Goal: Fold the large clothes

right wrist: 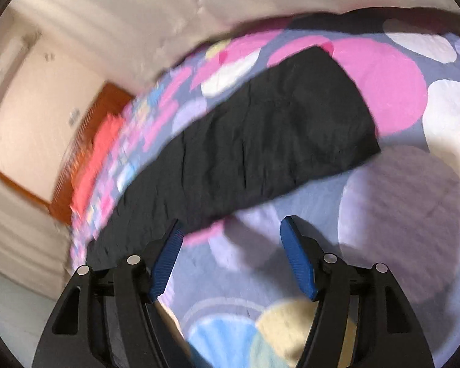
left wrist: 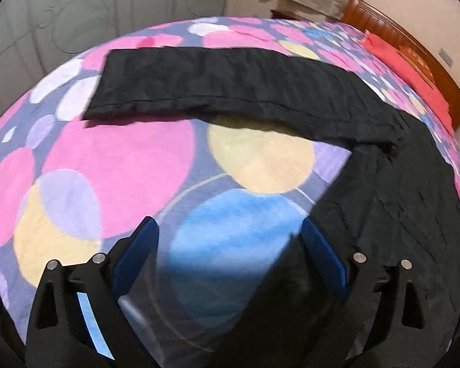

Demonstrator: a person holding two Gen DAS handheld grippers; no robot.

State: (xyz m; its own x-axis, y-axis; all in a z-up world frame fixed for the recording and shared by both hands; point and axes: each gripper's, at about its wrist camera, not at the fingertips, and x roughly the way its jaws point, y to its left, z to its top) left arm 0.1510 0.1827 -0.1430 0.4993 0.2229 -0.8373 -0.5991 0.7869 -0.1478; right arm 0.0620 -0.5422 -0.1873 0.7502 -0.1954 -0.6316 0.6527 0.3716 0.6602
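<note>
- The black trousers (left wrist: 260, 82) lay spread on the bed (left wrist: 113, 159), over a blanket printed with pink, yellow, blue and lilac circles.
- One leg stretched flat across the far part of the bed; the other ran down the right side of the left wrist view towards the camera.
- The left gripper (left wrist: 230, 233) was spread wide and held nothing, above a blue circle just beside the edge of the nearer leg.
- The right gripper (right wrist: 231, 230) was also spread wide and held nothing, above the blanket near the lower edge of the trousers (right wrist: 260, 141).
- A red cloth (left wrist: 414, 73) lay at the wooden headboard (left wrist: 392, 27), well apart from both grippers.
- The right wrist view was blurred.
</note>
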